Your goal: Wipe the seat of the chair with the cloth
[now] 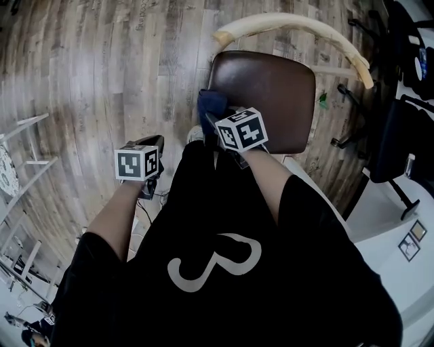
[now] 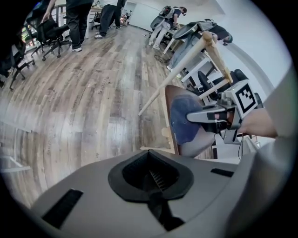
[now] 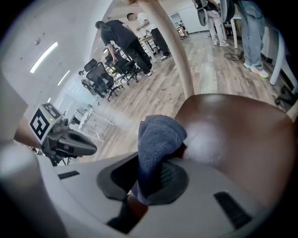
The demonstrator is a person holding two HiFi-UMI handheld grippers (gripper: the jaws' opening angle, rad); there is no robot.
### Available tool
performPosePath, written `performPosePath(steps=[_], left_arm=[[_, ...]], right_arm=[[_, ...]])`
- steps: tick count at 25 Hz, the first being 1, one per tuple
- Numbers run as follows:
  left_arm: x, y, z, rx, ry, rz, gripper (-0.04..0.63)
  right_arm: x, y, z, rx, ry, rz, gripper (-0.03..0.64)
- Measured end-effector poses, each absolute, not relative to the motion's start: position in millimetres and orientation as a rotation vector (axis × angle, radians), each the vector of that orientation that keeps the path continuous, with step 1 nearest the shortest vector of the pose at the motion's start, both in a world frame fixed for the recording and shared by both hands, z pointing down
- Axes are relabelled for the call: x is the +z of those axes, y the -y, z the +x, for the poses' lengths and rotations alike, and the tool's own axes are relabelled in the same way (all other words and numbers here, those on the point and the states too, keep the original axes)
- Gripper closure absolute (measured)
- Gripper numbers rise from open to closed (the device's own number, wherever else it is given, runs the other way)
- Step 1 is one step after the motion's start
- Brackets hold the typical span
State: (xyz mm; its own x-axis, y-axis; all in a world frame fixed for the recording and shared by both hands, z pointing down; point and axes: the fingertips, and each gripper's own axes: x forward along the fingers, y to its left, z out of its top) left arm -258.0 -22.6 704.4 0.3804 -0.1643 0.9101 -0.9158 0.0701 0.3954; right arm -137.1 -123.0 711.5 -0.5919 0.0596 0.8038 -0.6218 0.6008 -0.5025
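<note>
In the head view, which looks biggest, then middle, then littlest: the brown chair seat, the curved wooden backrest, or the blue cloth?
1. brown chair seat
2. curved wooden backrest, long but thin
3. blue cloth, partly hidden

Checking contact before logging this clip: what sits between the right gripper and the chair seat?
The blue cloth, clamped in the right gripper and bunched over the edge of the brown seat. The right gripper view shows it best.
</note>
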Motion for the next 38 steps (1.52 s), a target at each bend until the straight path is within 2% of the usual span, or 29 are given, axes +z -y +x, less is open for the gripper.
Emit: performPosePath(steps=[6, 14, 32, 38], left_arm=[[713, 19, -273, 0.74, 1.075, 1.352, 0.583], [713, 24, -256, 0.777, 1.027, 1.379, 0.583], [712, 52, -174, 0.9, 0.926, 1.505, 0.583], [719, 48, -155, 0.847, 0.954, 1.441, 0.583]], right_arm=[[728, 123, -131, 1.021, 1.928, 0.455, 0.57], [737, 127, -114, 1.034, 1.892, 0.482, 0.571], [745, 149, 21, 1.045, 1.831, 0.63, 0.569], [745, 155, 64, 1.009, 1.852, 0.63, 0.569]])
